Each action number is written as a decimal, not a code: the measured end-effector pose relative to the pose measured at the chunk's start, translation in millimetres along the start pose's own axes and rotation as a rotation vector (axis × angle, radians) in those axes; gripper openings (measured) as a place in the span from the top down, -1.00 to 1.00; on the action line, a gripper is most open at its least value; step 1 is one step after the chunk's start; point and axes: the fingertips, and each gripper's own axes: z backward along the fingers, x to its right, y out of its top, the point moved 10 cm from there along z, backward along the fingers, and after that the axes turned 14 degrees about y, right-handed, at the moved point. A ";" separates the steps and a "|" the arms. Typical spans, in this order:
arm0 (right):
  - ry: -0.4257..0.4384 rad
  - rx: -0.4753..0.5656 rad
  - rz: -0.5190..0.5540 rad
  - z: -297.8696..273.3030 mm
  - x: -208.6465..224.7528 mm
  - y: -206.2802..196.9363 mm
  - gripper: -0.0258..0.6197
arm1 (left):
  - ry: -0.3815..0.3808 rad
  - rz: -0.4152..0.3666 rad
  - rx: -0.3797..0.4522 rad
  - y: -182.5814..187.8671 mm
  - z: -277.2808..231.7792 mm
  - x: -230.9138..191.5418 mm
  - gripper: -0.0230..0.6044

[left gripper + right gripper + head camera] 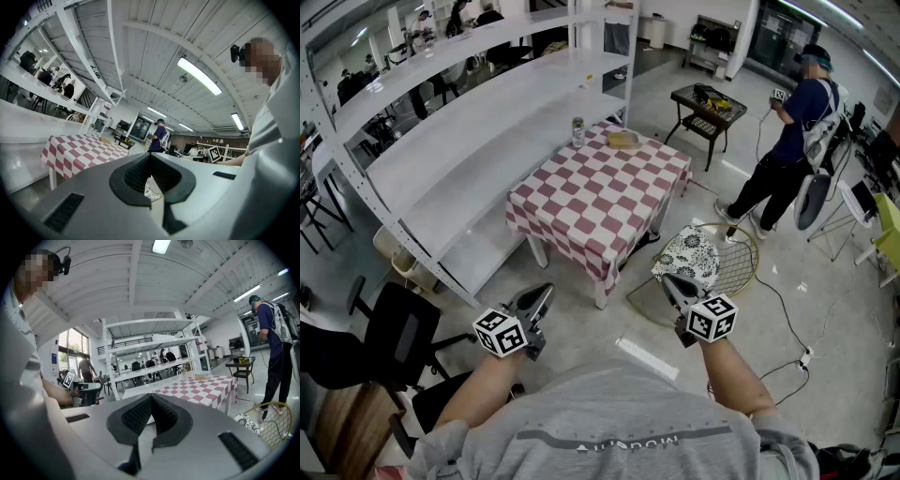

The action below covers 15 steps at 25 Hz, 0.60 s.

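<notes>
My left claw [546, 292] low over grey floor [581, 328], jaws together, nothing between; my right claw [667, 281] likewise closed, empty. Black-and-white patterned cushion [692, 255] just ahead of right claw, apart from it, round wire basket [741, 267] beside cushion. Red-and-white checked table [600, 192] ahead of both claws, well apart; can [577, 131] and flat tan item [623, 141] at its far end. Long white shelving [478, 122] at left, black chair [389, 342] near left claw. Person in dark top [792, 131] far right, by small black table [708, 105]
</notes>
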 end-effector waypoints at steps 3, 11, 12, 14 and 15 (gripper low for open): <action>-0.001 0.005 -0.001 1.3 2.7 0.9 0.85 | 0.002 0.002 0.004 1.1 -1.6 -0.5 0.88; 0.011 0.012 0.000 5.9 10.6 1.5 0.85 | 0.001 -0.003 0.006 0.7 -9.8 7.9 0.88; 0.010 0.011 0.001 7.2 12.4 2.1 0.85 | 0.003 -0.004 0.006 1.3 -11.4 10.0 0.88; 0.008 0.013 0.002 10.1 15.9 3.3 0.85 | 0.007 -0.007 0.008 2.1 -13.7 14.6 0.88; 0.009 0.014 0.002 11.6 17.7 3.9 0.84 | 0.011 -0.009 0.010 2.2 -14.4 17.1 0.88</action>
